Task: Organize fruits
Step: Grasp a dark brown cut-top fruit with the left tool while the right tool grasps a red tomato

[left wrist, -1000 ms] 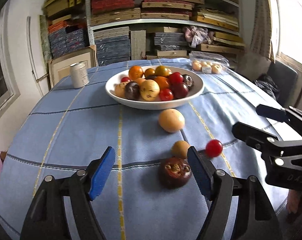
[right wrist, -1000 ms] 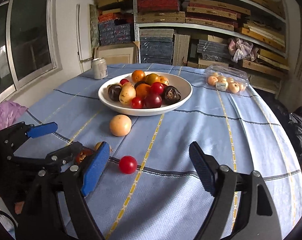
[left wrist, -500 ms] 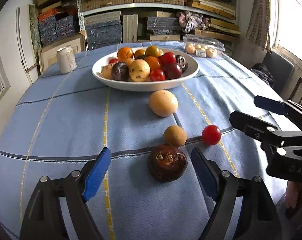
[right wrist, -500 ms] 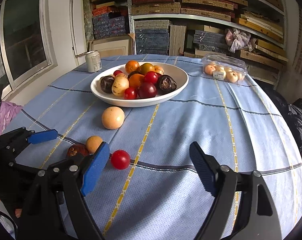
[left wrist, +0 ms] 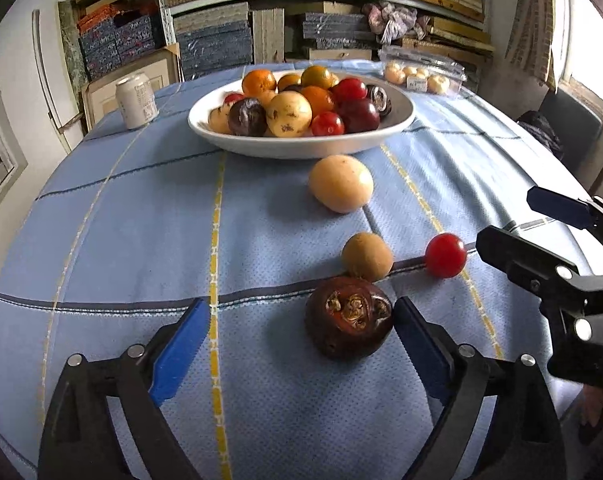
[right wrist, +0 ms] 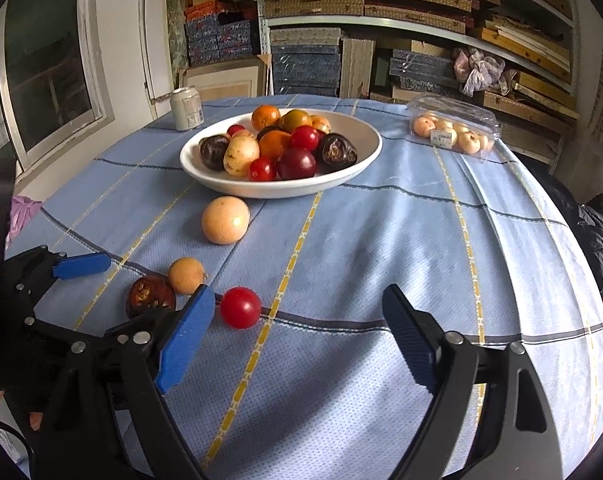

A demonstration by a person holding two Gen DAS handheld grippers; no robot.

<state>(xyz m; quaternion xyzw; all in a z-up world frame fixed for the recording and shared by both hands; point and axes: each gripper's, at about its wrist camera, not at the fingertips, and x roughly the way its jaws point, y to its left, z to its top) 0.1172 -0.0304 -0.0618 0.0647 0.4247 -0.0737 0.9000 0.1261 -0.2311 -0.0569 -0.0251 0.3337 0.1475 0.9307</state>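
A white bowl holds several fruits at the table's middle. Loose on the blue cloth lie a pale orange fruit, a small tan fruit, a dark brown fruit and a red tomato. My left gripper is open, the dark brown fruit sitting between its fingers close to the right one. My right gripper is open and empty, the tomato just beyond its left fingertip.
A drinks can stands at the far left of the table. A clear plastic box of small pale fruits lies at the far right. Shelves of stacked boards stand behind the table.
My left gripper has moved forward and to the right, so the dark brown fruit now lies between its fingers. My right gripper has edged forward toward the tomato.
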